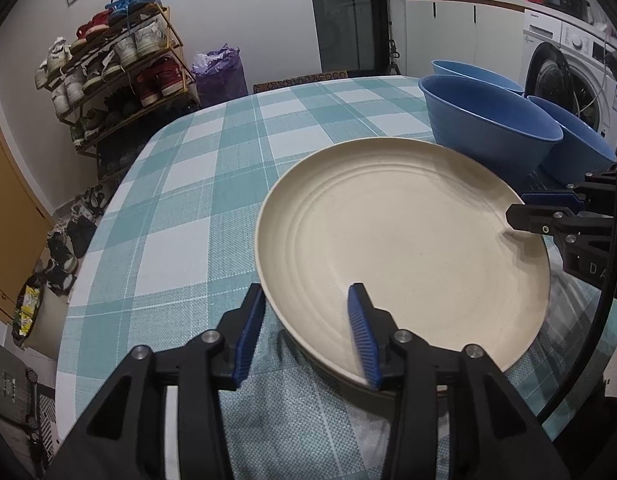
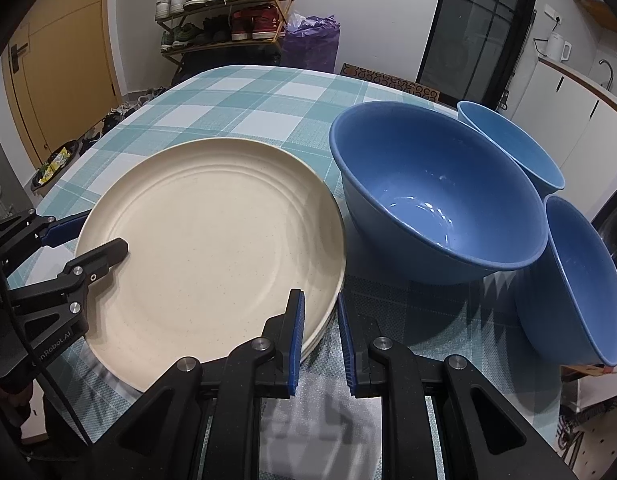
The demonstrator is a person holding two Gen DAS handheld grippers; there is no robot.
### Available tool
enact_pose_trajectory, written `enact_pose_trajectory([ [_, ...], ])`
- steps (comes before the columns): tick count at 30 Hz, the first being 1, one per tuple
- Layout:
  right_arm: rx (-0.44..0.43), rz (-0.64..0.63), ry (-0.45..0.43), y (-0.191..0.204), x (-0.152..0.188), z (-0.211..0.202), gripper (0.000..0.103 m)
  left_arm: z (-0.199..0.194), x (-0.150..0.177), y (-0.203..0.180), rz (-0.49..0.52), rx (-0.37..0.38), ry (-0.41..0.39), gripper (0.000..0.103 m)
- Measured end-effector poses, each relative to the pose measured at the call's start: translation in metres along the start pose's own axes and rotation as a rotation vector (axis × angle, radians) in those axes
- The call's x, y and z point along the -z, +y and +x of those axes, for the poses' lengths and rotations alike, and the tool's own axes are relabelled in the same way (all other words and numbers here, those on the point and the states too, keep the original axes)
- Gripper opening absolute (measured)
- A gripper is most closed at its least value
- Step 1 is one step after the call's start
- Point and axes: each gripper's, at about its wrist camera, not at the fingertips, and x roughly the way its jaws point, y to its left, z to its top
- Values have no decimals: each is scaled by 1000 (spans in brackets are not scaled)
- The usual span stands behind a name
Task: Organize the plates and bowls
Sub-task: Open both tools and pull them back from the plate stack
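Note:
A stack of cream plates [image 1: 404, 240] [image 2: 212, 236] lies on the checked tablecloth [image 1: 196, 184]. Three blue bowls stand to its right: a large one [image 2: 436, 196] [image 1: 488, 128], one behind it [image 2: 512, 144] [image 1: 472, 74] and one tilted at the right [image 2: 576, 284] [image 1: 576, 140]. My left gripper [image 1: 308, 312] is open, one finger over the plate's near-left rim, one outside it; it also shows in the right wrist view [image 2: 94, 236]. My right gripper [image 2: 320, 312] is open and straddles the stack's right rim; it shows in the left wrist view [image 1: 520, 206].
A shoe rack [image 1: 116, 68] and a purple bag [image 1: 220, 76] stand beyond the table's far left. A washing machine [image 1: 568, 76] and white cabinets [image 1: 460, 36] are at the right. The table's left edge [image 1: 92, 248] drops to shoes on the floor.

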Motion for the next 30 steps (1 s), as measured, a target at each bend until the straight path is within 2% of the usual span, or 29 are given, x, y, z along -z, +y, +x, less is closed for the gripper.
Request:
enact_pose_trajectory([
  [4,-5,-3,-14,-2,-1,-6,22,0,-2,6,-39,18,15,55],
  [7,-14,-1,-28,-4,-3,-14,26,-4,-5,14,-66,22,15,56],
  [9,-19,-2,-39,-4,-4,-20,31,-7,-6,18,-84,34,7,57],
  [10,-31,-1,-46,-5,-4,-23,38,-10,-7,21,-95,38,-2,58],
  [11,-35,-3,-53,-5,-5,-27,42,-12,-7,23,-101,40,-9,61],
  [13,-28,-11,-72,-4,-5,-35,48,-17,-8,27,-118,35,-30,81],
  [16,-33,-19,-96,-4,-5,-47,53,-27,-10,30,-128,49,-66,86],
  [18,-44,-18,-119,-6,-5,-57,62,-33,-12,30,-127,66,-75,90],
  [20,-58,-13,-143,-8,-7,-67,80,-40,-16,31,-129,68,-75,94],
  [23,-70,-2,-177,-13,-8,-83,94,-54,-19,32,-143,81,-110,100],
  [26,-54,5,-209,-20,-10,-96,101,-66,-22,34,-160,83,-152,103],
  [30,-54,35,-243,-34,-8,-113,102,-72,-25,32,-149,86,-175,103],
])
